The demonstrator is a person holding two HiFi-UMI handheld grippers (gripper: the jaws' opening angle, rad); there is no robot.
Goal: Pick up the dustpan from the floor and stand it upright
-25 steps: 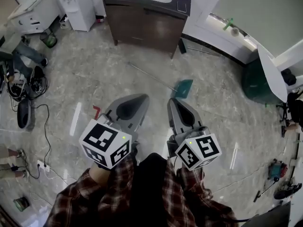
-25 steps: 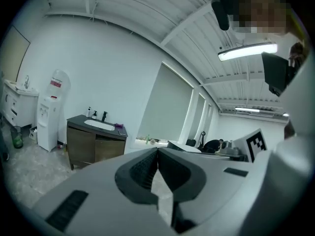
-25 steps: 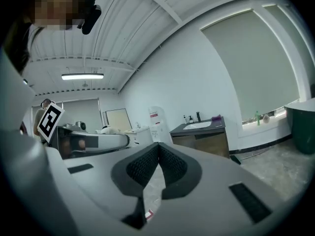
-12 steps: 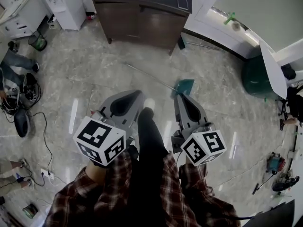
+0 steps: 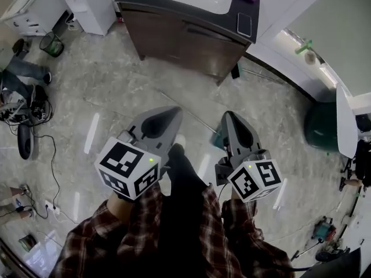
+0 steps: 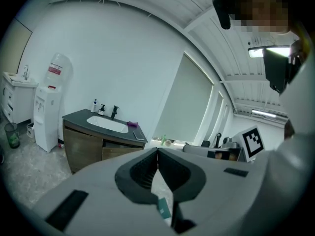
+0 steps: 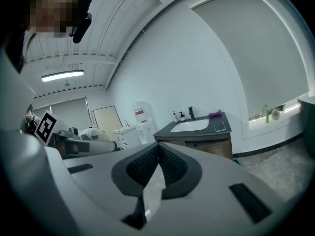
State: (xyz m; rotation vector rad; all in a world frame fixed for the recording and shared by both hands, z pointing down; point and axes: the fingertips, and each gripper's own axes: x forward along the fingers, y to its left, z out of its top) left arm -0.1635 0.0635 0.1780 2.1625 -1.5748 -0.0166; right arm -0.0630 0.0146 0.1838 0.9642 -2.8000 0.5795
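Note:
The teal dustpan (image 5: 217, 139) lies on the marble floor, mostly hidden behind my right gripper. Its thin metal handle (image 5: 182, 110) runs up-left across the floor towards the cabinet. A sliver of the teal pan (image 6: 164, 208) shows below the jaws in the left gripper view. My left gripper (image 5: 168, 113) is held above the floor left of the pan, shut and empty, pointing nearly level (image 6: 157, 152). Just above the pan, my right gripper (image 5: 231, 116) is also shut with nothing in it (image 7: 158, 146).
A dark vanity cabinet (image 5: 191, 39) with a white sink stands ahead, a phone (image 5: 244, 23) on its top. A water dispenser (image 5: 87, 4) and green bin (image 5: 51, 44) are at far left, cables (image 5: 35, 138) at left, a dark green tub (image 5: 322, 126) at right. My dark trouser leg (image 5: 182, 172) is between the grippers.
The whole view has advanced towards the cabinet. The dustpan, earlier visible ahead of the right gripper, now sits under it. Both grippers stayed shut.

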